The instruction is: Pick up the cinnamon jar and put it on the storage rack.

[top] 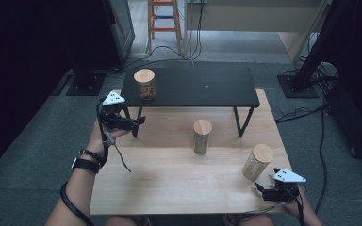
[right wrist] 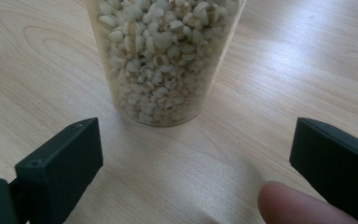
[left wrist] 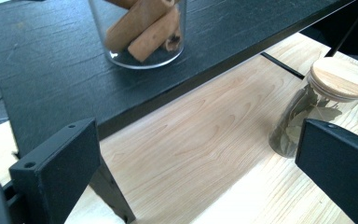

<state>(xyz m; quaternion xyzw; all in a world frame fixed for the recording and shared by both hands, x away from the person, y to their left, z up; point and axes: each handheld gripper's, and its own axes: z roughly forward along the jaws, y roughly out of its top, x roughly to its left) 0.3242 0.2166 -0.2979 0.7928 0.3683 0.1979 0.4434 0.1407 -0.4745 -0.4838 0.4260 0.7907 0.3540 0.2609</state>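
right gripper [top: 267, 187] is spread wide, just short of the grain jar [right wrist: 164, 56] near the table's [top: 169, 183] front right edge; i'd ease forward, centring it, then squeeze low.

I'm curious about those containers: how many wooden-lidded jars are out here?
3. The cinnamon-stick jar stands on the black shelf; the bay-leaf jar mid-table just in front of it; the grain jar near the right gripper. None seems hidden.
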